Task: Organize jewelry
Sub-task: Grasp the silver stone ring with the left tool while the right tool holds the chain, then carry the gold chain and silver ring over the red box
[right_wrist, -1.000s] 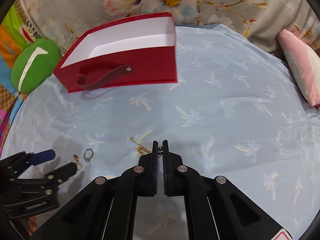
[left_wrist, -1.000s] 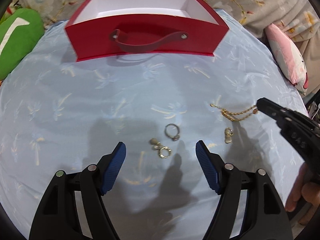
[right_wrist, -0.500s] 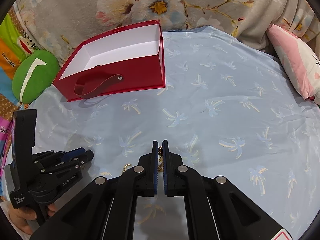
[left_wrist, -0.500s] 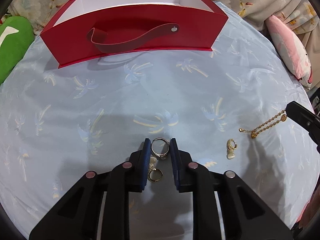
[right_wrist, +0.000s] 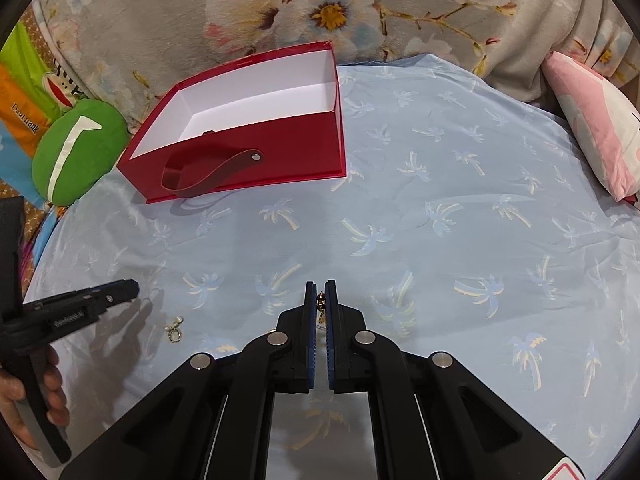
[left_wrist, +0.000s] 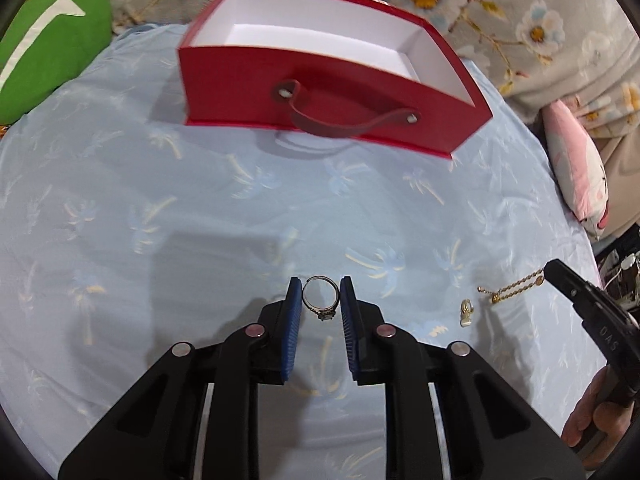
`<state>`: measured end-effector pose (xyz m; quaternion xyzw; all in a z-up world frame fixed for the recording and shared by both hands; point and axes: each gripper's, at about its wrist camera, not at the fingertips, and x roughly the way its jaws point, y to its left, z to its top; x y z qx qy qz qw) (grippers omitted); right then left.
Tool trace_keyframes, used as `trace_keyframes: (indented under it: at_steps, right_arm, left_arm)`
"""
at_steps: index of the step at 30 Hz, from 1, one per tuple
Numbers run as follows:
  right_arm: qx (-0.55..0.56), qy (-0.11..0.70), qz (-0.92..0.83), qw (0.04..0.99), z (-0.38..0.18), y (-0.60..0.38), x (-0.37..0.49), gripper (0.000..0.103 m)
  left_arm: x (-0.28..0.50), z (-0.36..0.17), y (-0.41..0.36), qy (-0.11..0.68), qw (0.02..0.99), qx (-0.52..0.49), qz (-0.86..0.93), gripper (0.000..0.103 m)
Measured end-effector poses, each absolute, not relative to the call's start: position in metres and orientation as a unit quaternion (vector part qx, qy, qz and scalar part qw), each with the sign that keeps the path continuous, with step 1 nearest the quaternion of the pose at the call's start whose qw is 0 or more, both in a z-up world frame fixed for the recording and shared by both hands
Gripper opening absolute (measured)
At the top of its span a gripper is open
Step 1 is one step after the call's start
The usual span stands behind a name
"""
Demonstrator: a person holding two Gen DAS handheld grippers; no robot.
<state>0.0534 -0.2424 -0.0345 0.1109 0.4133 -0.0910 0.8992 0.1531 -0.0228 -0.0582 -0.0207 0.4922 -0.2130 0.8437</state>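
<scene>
My left gripper (left_wrist: 320, 286) is shut on a silver ring (left_wrist: 320, 298) with a small stone and holds it above the blue cloth. My right gripper (right_wrist: 320, 286) is shut on a gold chain (right_wrist: 321, 303); in the left wrist view the chain (left_wrist: 512, 289) hangs from its tip (left_wrist: 554, 270). A red open box (left_wrist: 320, 68) with a white inside and a strap handle stands at the back, also in the right wrist view (right_wrist: 248, 152). A small gold earring (left_wrist: 466, 312) lies on the cloth. Another earring (right_wrist: 175, 329) lies near the left gripper (right_wrist: 128, 289).
The blue palm-print cloth (right_wrist: 440, 220) covers the surface. A green cushion (left_wrist: 44, 44) sits at the back left, a pink pillow (left_wrist: 576, 168) at the right edge, and a floral blanket (right_wrist: 320, 8) lies behind the box.
My left gripper closed on the ring, lifted it off the cloth and moved toward the box. My right gripper lifted the chain clear of the cloth.
</scene>
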Motion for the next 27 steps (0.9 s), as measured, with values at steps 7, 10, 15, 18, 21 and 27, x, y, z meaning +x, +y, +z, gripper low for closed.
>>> trace_keyframes:
  at_steps: [7, 10, 15, 18, 21, 27]
  right_arm:
    - [0.102, 0.396, -0.074, 0.910, -0.015, -0.229, 0.054, 0.003]
    - [0.096, 0.381, -0.063, 0.918, 0.002, -0.222, 0.058, 0.003]
    - [0.081, 0.351, -0.045, 0.932, 0.033, -0.212, 0.074, 0.003]
    - [0.074, 0.330, -0.032, 0.941, 0.055, -0.207, 0.091, 0.003]
    - [0.063, 0.307, -0.023, 0.949, 0.080, -0.203, 0.114, 0.003]
    - [0.043, 0.275, -0.014, 0.960, 0.121, -0.199, 0.181, 0.003]
  left_arm:
    - [0.149, -0.025, -0.001, 0.468, 0.861, -0.022, -0.199, 0.019]
    - [0.148, -0.005, 0.000, 0.447, 0.873, -0.013, -0.196, 0.019]
    - [0.158, 0.034, -0.006, 0.410, 0.890, -0.003, -0.200, 0.019]
    - [0.170, 0.055, -0.012, 0.386, 0.901, 0.008, -0.201, 0.019]
    - [0.192, 0.078, -0.021, 0.360, 0.912, 0.023, -0.194, 0.019]
    - [0.255, 0.104, -0.041, 0.333, 0.925, 0.039, -0.178, 0.019]
